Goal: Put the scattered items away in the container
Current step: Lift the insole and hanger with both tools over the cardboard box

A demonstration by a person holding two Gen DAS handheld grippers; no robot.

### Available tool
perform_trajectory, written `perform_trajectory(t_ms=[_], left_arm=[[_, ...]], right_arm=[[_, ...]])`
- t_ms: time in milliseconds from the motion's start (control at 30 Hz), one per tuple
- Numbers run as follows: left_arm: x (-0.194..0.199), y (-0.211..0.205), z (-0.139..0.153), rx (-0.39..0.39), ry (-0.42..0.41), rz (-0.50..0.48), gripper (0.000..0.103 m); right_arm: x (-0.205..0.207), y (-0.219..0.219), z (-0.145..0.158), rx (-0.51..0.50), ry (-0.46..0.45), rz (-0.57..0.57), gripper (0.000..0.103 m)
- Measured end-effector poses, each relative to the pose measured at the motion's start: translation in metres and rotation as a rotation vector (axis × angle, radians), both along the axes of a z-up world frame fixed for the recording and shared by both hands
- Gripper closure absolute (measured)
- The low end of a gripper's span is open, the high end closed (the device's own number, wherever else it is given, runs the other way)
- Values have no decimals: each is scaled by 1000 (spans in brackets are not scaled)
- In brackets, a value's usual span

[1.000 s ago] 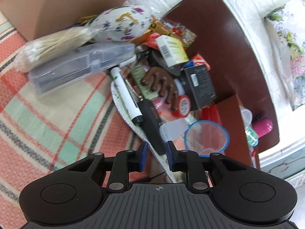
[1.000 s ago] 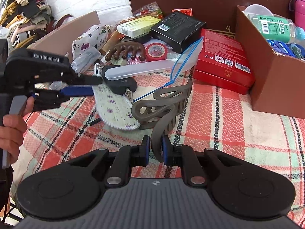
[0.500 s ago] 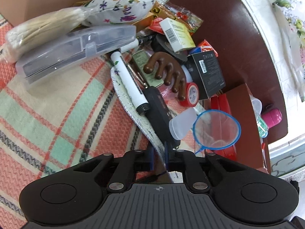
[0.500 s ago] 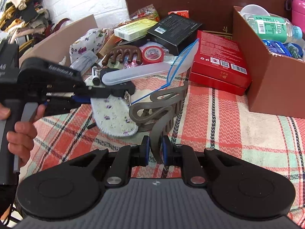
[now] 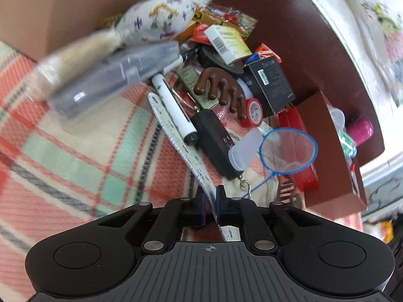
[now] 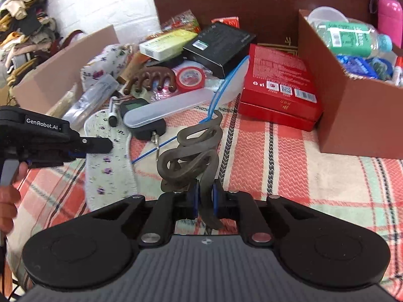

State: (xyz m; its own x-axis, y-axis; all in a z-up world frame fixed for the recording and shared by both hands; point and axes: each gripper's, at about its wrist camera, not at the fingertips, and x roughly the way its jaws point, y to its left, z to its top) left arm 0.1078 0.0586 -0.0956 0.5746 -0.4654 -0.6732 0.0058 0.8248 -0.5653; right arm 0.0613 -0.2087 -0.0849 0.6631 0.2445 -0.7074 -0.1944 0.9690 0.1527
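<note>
Both grippers are loaded: right gripper (image 6: 204, 198) clamps the hair claw (image 6: 191, 156), left gripper (image 5: 210, 202) pinches the floral insole (image 5: 173, 136); lift clear before the box (image 6: 352, 115)

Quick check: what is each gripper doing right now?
Left gripper: closed on the floral insole's edge.
Right gripper: closed on the grey hair claw clip.
</note>
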Motion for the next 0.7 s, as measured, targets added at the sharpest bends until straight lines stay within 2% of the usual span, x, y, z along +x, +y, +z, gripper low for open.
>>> perform_trajectory(t_ms=[367,700], left_arm=[[-41,28,39,89,-73,-16,103],[-39,73,98,147,-197,62,103]], right_arm=[[-32,12,36,37,-79,100,91],[0,74,76,99,-145,286,91]])
